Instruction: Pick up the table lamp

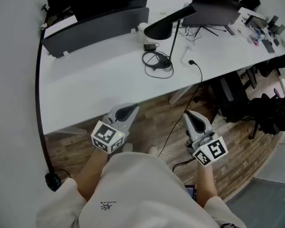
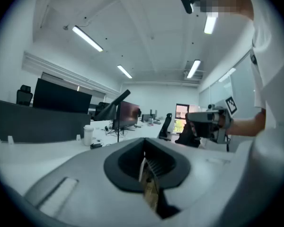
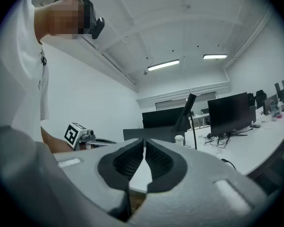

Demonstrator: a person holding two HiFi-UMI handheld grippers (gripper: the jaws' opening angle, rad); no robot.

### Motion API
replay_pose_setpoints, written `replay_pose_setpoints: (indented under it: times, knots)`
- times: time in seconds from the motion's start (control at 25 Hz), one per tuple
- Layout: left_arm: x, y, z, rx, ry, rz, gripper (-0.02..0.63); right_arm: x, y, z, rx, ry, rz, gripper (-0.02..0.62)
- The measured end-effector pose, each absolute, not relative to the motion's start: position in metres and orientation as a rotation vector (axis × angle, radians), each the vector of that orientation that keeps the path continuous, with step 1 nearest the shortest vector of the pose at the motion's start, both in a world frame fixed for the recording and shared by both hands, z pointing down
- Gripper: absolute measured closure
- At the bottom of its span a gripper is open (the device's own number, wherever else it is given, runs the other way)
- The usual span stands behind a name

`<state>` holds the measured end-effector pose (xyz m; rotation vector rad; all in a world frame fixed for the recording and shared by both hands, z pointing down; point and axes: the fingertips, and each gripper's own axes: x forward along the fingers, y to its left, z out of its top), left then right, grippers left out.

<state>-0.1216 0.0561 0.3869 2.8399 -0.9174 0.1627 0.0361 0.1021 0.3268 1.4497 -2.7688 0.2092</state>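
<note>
White table (image 1: 95, 80) carries the table lamp (image 1: 159, 30) toward its far side, well apart from the left tongs (image 1: 130, 109) and right tongs (image 1: 190, 116), which hang short of its near edge, each pressed together, empty.

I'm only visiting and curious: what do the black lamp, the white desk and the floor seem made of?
The lamp looks like matte black painted metal, going by its thin stiff stem and smooth cone shade. The desk is probably white laminate board: flat, even, no grain. The floor looks like wood or wood-look planks, with brown grain in staggered strips.
</note>
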Motion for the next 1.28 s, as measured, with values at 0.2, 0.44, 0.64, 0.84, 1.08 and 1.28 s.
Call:
replay_pose_setpoints:
  times: [0.2, 0.44, 0.64, 0.84, 1.08, 1.28]
  knots:
    - [-0.116, 0.058, 0.388, 2.834, -0.917, 0.166, 0.611, 0.042, 0.101, 0.324, 1.436, -2.763, 0.185, 0.581]
    - [-0.108, 0.059, 0.390, 2.826, -0.915, 0.172, 0.611, 0.049, 0.102, 0.326, 1.416, -2.786, 0.205, 0.580]
    - [-0.102, 0.062, 0.395, 2.793, -0.907, 0.179, 0.612, 0.064, 0.103, 0.329, 1.405, -2.807, 0.264, 0.580]
    - [-0.087, 0.064, 0.394, 2.786, -0.909, 0.151, 0.611, 0.085, 0.104, 0.338, 1.411, -2.777, 0.302, 0.580]
    - [-0.065, 0.071, 0.398, 2.794, -0.930, 0.181, 0.611, 0.104, 0.111, 0.349, 1.369, -2.772, 0.279, 0.579]
    - [-0.048, 0.079, 0.401, 2.779, -0.952, 0.189, 0.611, 0.121, 0.122, 0.354, 1.340, -2.793, 0.287, 0.579]
